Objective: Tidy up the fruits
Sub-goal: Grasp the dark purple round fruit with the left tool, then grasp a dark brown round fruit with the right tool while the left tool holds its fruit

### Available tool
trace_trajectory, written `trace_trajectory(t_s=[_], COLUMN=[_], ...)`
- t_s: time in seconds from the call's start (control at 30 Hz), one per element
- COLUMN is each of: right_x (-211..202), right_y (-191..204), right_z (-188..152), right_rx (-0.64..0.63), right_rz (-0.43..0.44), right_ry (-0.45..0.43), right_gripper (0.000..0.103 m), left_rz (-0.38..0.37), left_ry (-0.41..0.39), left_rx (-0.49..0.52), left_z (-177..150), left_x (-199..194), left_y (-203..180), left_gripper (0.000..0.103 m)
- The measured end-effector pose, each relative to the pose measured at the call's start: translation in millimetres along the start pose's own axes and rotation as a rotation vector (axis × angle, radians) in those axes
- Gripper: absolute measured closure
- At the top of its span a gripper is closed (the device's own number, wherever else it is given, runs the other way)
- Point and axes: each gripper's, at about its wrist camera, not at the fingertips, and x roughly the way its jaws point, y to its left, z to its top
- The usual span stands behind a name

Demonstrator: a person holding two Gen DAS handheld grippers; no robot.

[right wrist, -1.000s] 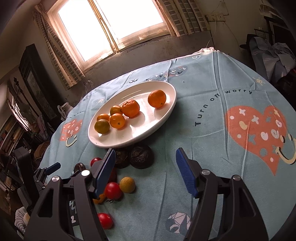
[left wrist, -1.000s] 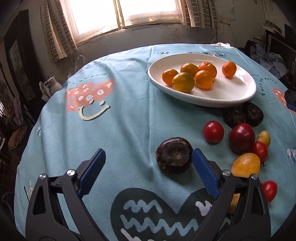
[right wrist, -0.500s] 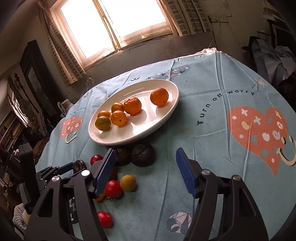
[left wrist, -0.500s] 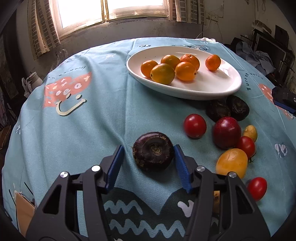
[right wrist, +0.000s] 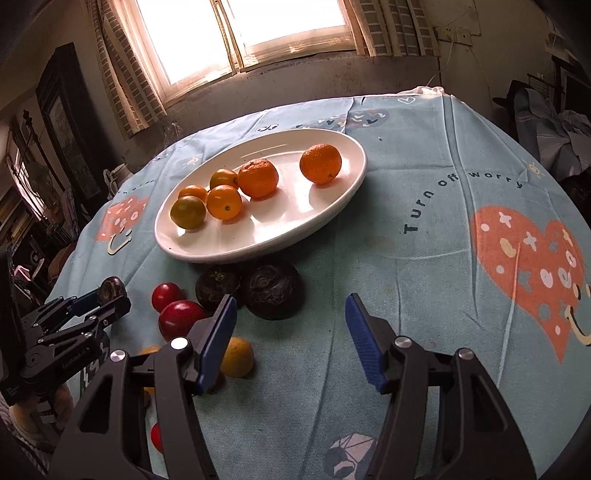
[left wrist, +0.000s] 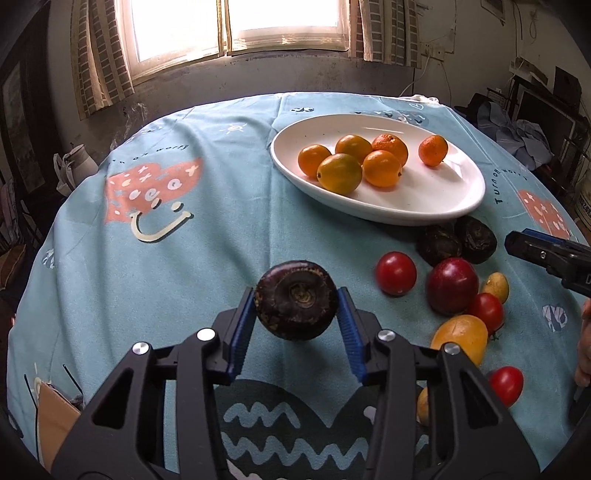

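My left gripper [left wrist: 296, 299] is shut on a dark purple round fruit [left wrist: 296, 303] and holds it just above the blue tablecloth. The same gripper and fruit show at the left of the right wrist view [right wrist: 110, 290]. A white oval plate [left wrist: 436, 206] holds several oranges [left wrist: 382, 168]. My right gripper [right wrist: 290, 319] is open and empty above the cloth, just in front of two dark fruits [right wrist: 273, 290]. Red fruits [left wrist: 451, 290], small tomatoes [left wrist: 395, 273] and yellow fruits [left wrist: 458, 338] lie loose right of my left gripper.
The round table [left wrist: 221, 236] has a blue printed cloth. A window [left wrist: 236, 26] and wall stand behind it. A cardboard piece [left wrist: 55, 417] lies at the table's near left edge. Clothes and furniture [left wrist: 524, 129] stand at the far right.
My left gripper has closed on the dark purple fruit and lifted it slightly off the cloth. My right gripper has stayed open and moved a little closer to the dark fruits.
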Motion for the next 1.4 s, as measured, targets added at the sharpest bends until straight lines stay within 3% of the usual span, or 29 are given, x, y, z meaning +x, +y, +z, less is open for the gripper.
trace_trajectory(t_s=[0.33, 0.6, 0.8, 0.9, 1.0, 1.07, 1.2, 1.27, 1.4], right_x=[31, 32, 3, -18, -31, -21, -7, -4, 4], right_y=[21, 18, 6, 4, 2, 2, 2, 5, 4], right_z=[3, 4, 0, 4, 11, 10, 5, 2, -1], right_rx=[-0.127, -0.101, -0.040, -0.014, 0.003, -0.022, -0.015, -0.041, -0.039], right_rz=[-0.072, -0.031, 0.035, 0.066, 0.073, 0.090, 0.063, 0.018, -0.002], right_ry=[0.055, 0.064, 0.034, -0.028, -0.067, -0.009, 0.048, 0.048, 0.015], right_gripper=[0.056, 0.064, 0.065, 0.076, 0.076, 0.076, 0.067, 0.046, 0.045], left_rz=[-0.007, -0.020, -0.032, -0.047, -0.076, -0.100, -0.098, -0.091, -0.098], left_ry=[0.020, 0.051, 0.043, 0.008, -0.024, -0.033, -0.025, -0.022, -0.032], left_rx=[0.016, 0.035, 0.031, 0.022, -0.007, -0.009, 0.049, 0.061, 0.056], left_z=[-2, -5, -6, -3, 7, 14, 9, 7, 7], left_x=[5, 13, 10, 0, -9, -11, -8, -7, -10], left_y=[-6, -10, -10, -11, -13, -17, -30, -32, -31], left_gripper=[0.058, 0.058, 0.058, 0.058, 0.058, 0.058, 0.058, 0.058, 0.058])
